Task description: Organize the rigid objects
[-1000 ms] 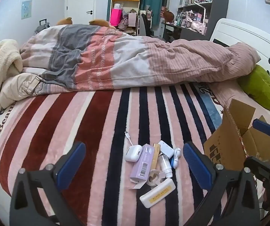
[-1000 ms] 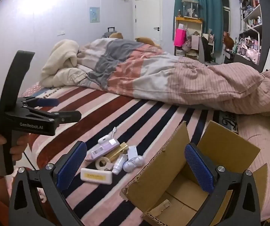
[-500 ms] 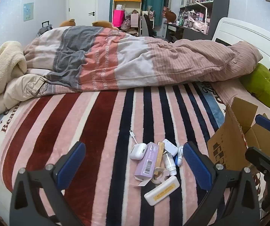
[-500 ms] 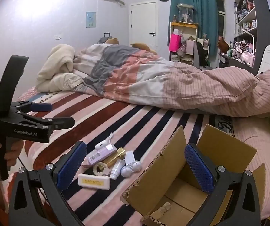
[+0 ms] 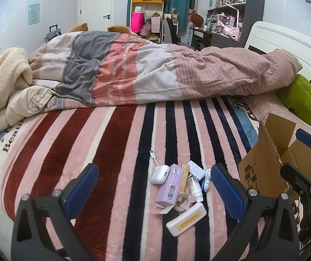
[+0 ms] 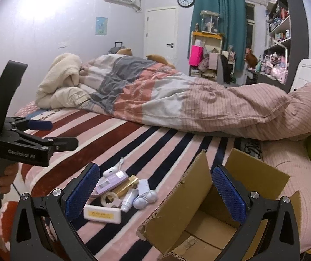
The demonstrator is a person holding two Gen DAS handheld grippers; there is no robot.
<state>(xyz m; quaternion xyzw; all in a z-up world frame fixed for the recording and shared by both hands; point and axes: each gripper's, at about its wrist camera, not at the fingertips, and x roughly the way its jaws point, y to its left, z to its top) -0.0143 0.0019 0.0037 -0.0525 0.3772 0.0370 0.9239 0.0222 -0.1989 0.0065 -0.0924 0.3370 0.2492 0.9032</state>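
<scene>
A small pile lies on the striped blanket: a white earbud case (image 5: 159, 174), a purple box (image 5: 169, 185), a gold tube (image 5: 184, 178), a tape roll (image 5: 182, 202), a white labelled case (image 5: 186, 216), a small white bottle (image 5: 194, 188). The same pile shows in the right wrist view (image 6: 120, 193). An open cardboard box (image 6: 209, 224) stands right of it. My left gripper (image 5: 153, 192) is open and empty above the pile. My right gripper (image 6: 155, 192) is open and empty, above the box's near flap.
A rumpled duvet (image 5: 155, 74) covers the far half of the bed. A green plush (image 5: 301, 100) lies by the white headboard at right. A cream blanket (image 5: 5, 80) is heaped at far left. The bed's near edge drops off at lower left.
Both grippers have drawn back and risen slightly, so the pile and box look a little farther. Both stay open. Nothing on the bed has moved.
</scene>
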